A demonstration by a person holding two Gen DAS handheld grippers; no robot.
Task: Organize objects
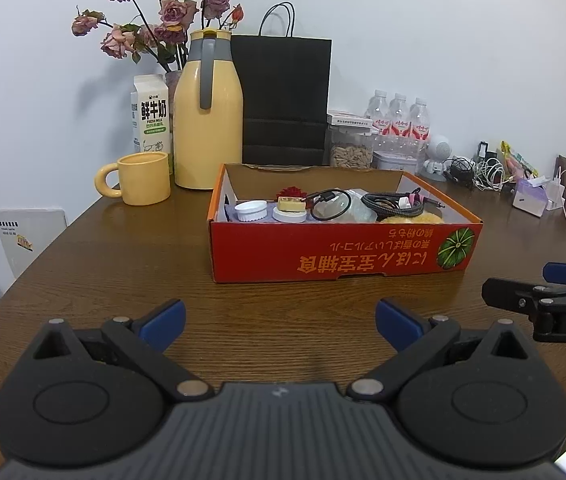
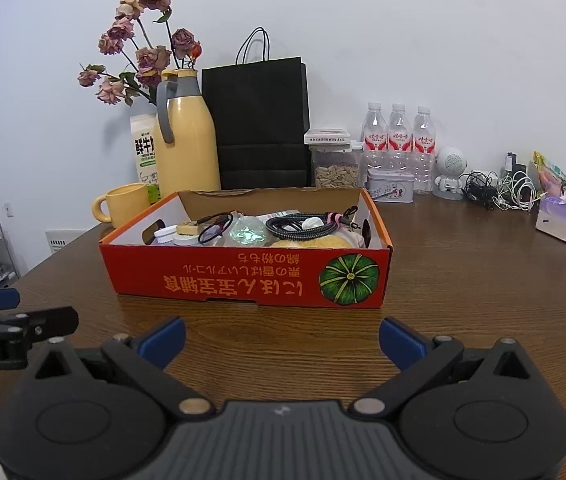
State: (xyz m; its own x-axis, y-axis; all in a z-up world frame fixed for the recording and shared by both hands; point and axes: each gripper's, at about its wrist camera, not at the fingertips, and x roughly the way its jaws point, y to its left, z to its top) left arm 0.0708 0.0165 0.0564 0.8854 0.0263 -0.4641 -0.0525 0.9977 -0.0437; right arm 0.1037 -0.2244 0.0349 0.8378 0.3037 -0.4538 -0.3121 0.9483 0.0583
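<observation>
— Well, item one: red carton [image 1: 343, 256], loaded with cables and small tubs; where from the tongs?

— Straight ahead of both, long side facing them, resting on the table [image 1: 123, 264].

— Tongs?

— Left gripper [image 1: 281, 322] and right gripper [image 2: 282, 340] both spread wide, empty (neither touching the carton). Right seems slightly nearer.

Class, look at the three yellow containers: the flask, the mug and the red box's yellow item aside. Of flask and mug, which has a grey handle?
The tall yellow flask has the grey handle and grey collar. The yellow mug beside it has a yellow ring handle.
</observation>
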